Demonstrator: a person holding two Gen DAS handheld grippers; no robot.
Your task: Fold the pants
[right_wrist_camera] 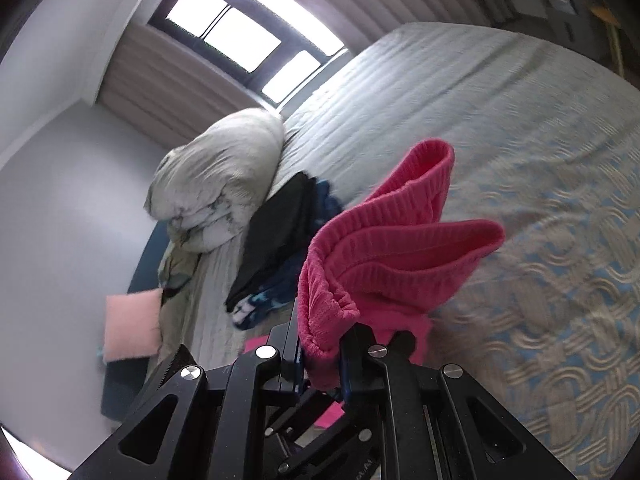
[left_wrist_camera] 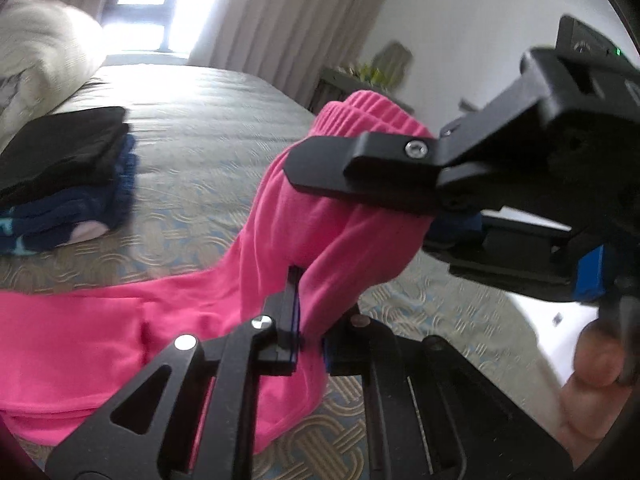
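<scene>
Bright pink pants [left_wrist_camera: 120,336] lie partly on the patterned bed cover, with one end lifted off it. My left gripper [left_wrist_camera: 310,332] is shut on a bunch of the pink cloth just below the lifted end. My right gripper [right_wrist_camera: 320,354] is shut on the ribbed pink waistband [right_wrist_camera: 384,240], which fans out above its jaws. In the left wrist view the right gripper [left_wrist_camera: 360,168] comes in from the right and clamps the ribbed top [left_wrist_camera: 360,114] of the pants just above my left gripper. Both grippers hold the same raised end close together.
A stack of folded clothes [left_wrist_camera: 68,168], black on top and dark blue below, sits on the bed at the left; it also shows in the right wrist view [right_wrist_camera: 280,240]. A rolled pale duvet [right_wrist_camera: 216,176] lies behind it. Bed cover [left_wrist_camera: 192,128] stretches beyond. A window [right_wrist_camera: 240,36] and curtains are at the back.
</scene>
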